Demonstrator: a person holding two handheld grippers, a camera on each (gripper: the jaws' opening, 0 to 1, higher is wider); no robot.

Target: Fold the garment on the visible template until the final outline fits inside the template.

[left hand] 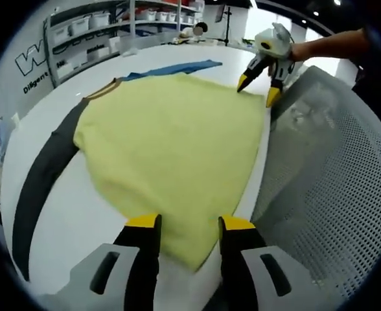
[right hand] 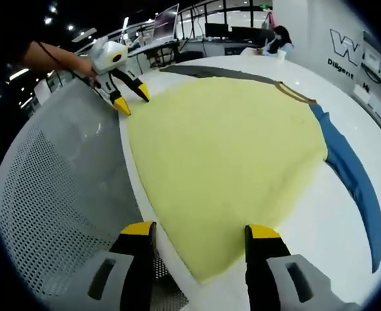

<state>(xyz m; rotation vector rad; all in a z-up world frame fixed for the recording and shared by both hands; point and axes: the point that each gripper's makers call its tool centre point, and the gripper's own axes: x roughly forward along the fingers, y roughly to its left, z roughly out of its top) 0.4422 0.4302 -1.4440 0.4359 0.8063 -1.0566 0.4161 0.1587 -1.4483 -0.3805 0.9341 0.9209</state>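
Observation:
A pale yellow garment [left hand: 171, 142] lies flat on the white table [left hand: 80, 214], with a dark grey sleeve [left hand: 45, 175] stretched out on one side and a blue sleeve [left hand: 177, 68] on the other. My left gripper [left hand: 189, 227] is open at one hem corner, the cloth lying between its jaws. In the right gripper view the same garment [right hand: 229, 149] spreads ahead, and my right gripper [right hand: 200, 230] is open over the opposite hem corner. Each gripper also appears in the other's view, open at the hem edge: the right gripper [left hand: 256, 92] and the left gripper [right hand: 133, 102].
A white mesh chair back [left hand: 333, 181] presses against the table edge on the hem side, also seen as the chair back [right hand: 61, 188] in the right gripper view. Shelves with bins [left hand: 87, 32] stand beyond the table. Bare table [right hand: 326, 246] surrounds the blue sleeve [right hand: 356, 181].

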